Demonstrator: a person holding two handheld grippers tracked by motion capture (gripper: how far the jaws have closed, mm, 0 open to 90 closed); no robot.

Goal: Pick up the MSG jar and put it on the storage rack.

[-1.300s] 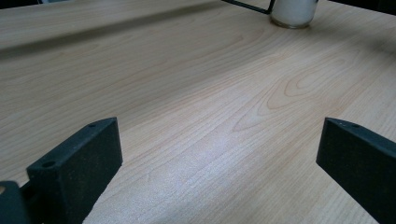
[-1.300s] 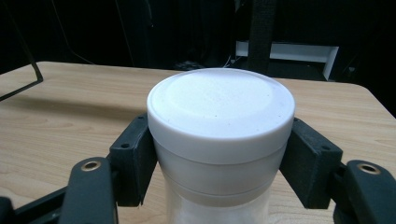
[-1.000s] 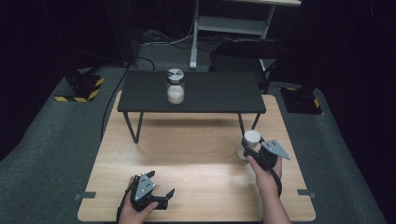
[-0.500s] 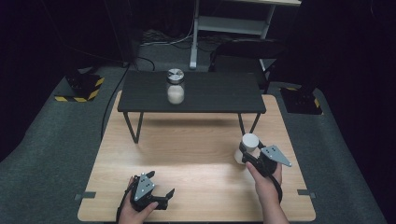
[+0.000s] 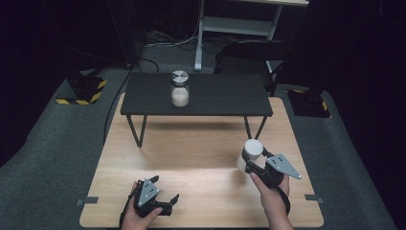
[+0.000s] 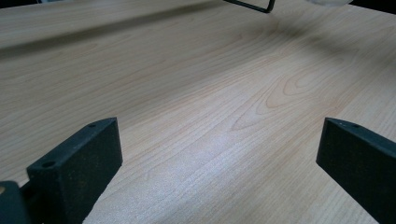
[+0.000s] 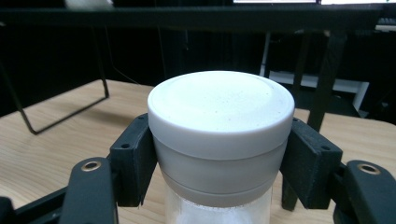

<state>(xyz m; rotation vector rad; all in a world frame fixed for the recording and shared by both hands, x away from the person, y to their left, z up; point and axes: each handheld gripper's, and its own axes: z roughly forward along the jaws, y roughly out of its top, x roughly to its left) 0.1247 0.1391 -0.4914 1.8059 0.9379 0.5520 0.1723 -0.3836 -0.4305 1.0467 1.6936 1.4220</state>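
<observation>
A lab or test studio, by the look of it: black curtained surroundings, grey carpet floor [image 5: 57, 158], hazard-striped stand bases [image 5: 81, 91], loose cables [image 5: 163, 38], and a plain wooden desk [image 5: 191, 158] rigged for recording.

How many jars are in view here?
2. A white-lidded jar is clamped in the right gripper over the wooden table; a metal-lidded jar stands on the black bench.

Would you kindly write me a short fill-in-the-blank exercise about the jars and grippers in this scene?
1. The right gripper is shut on the glass jar just below its ____ plastic lid.
2. The left gripper has its jaws ____ above the light wooden table.
3. The silver-lidded glass jar stands on the low ____ bench.

Missing words: white; open; black
</observation>
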